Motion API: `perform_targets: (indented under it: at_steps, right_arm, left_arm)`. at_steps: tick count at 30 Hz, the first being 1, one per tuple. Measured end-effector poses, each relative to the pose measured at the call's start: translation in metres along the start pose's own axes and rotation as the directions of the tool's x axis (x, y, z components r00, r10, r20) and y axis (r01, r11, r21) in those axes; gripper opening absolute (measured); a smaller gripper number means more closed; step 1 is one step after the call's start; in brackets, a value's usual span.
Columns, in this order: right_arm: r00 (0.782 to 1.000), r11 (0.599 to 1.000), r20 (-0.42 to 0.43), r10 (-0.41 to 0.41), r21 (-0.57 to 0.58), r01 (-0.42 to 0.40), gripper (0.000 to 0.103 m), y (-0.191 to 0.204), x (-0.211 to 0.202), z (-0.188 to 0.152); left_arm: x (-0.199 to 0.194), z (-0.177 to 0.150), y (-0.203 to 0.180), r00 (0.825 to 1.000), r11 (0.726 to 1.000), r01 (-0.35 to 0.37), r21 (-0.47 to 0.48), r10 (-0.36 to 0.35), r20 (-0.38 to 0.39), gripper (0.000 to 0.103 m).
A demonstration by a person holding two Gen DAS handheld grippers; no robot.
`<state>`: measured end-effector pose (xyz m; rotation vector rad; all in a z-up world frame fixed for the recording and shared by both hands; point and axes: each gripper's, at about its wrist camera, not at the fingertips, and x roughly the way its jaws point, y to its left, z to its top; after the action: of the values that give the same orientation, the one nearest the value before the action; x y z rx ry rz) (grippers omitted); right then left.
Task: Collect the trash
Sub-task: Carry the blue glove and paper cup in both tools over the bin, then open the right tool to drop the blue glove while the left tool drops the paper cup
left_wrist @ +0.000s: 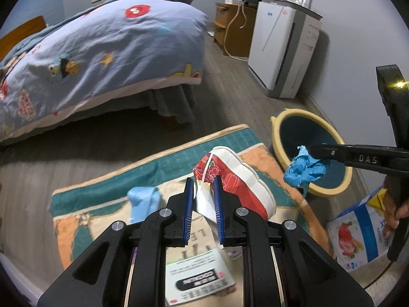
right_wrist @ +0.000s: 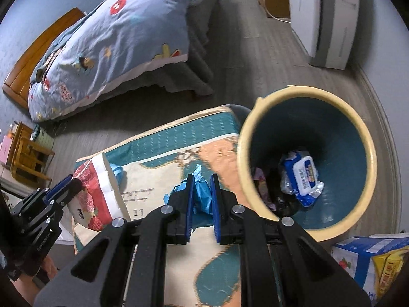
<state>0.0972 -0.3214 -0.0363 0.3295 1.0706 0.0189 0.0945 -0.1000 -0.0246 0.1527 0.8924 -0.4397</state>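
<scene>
My left gripper (left_wrist: 203,183) is shut on a red-and-white flowered paper bag (left_wrist: 237,179), held above the teal and orange mat (left_wrist: 163,163). From the right wrist view, the left gripper (right_wrist: 72,183) and the bag (right_wrist: 94,192) sit at the left. My right gripper (right_wrist: 202,179) is shut on a crumpled blue wad (right_wrist: 202,194), just left of the cream-rimmed bin (right_wrist: 368,140). In the left wrist view the right gripper (left_wrist: 315,151) holds the wad (left_wrist: 304,170) over the bin's rim (left_wrist: 277,138). A wet-wipes pack (right_wrist: 303,179) lies inside the bin.
Another blue scrap (left_wrist: 143,202) lies on the mat, and a printed carton (left_wrist: 202,276) sits below my left fingers. A strawberry-printed box (left_wrist: 358,235) stands right of the bin. The bed (left_wrist: 102,51) is at the back left, a white appliance (left_wrist: 281,51) by the wall.
</scene>
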Motion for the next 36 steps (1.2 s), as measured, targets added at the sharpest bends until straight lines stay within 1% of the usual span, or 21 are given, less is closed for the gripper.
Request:
perform_targets:
  at_steps: [6,12,15,18,20,24,25,28,31,36]
  right_arm:
    - [1.0,0.999,0.02,-0.022,0.033,0.022,0.012,-0.029,-0.008,0.004]
    - [0.996,0.996,0.047,-0.07,0.055,0.068,0.012,-0.059,-0.016,0.008]
    - [0.995,0.994,0.058,-0.078,0.077,0.073,0.012,-0.073,-0.02,0.011]
    - [0.995,0.99,0.069,-0.066,0.126,0.057,0.012,-0.094,-0.024,0.014]
    - [0.994,0.984,0.085,-0.074,0.171,0.058,0.012,-0.113,-0.029,0.016]
    - [0.99,0.965,0.099,-0.105,0.252,0.077,0.012,-0.147,-0.036,0.017]
    - [0.988,0.957,0.102,-0.118,0.278,0.086,0.012,-0.159,-0.038,0.017]
    - [0.981,0.942,0.1,-0.165,0.312,0.127,0.012,-0.177,-0.04,0.015]
    - [0.977,0.932,0.082,-0.196,0.324,0.16,0.012,-0.187,-0.036,0.011]
    - [0.974,0.936,0.056,-0.221,0.293,0.196,0.012,-0.189,-0.027,0.012]
  left_arm:
    - [0.01,0.009,-0.027,1.0,0.999,0.02,0.032,-0.02,0.001,0.017]
    - [0.023,0.017,-0.054,0.999,0.997,0.043,0.064,-0.042,-0.006,0.017]
    - [0.03,0.021,-0.066,0.998,0.995,0.057,0.077,-0.057,-0.008,0.017]
    - [0.035,0.025,-0.079,0.997,0.993,0.073,0.089,-0.073,-0.005,0.017]
    - [0.038,0.027,-0.088,0.996,0.991,0.084,0.1,-0.084,-0.004,0.017]
    - [0.046,0.031,-0.106,0.994,0.987,0.106,0.12,-0.106,-0.007,0.017]
    - [0.048,0.031,-0.11,0.994,0.986,0.111,0.125,-0.111,-0.008,0.017]
    - [0.053,0.032,-0.121,0.992,0.982,0.125,0.14,-0.125,-0.012,0.017]
    - [0.061,0.031,-0.136,0.99,0.976,0.138,0.167,-0.136,-0.025,0.017]
    - [0.076,0.027,-0.154,0.99,0.971,0.139,0.197,-0.132,-0.046,0.017]
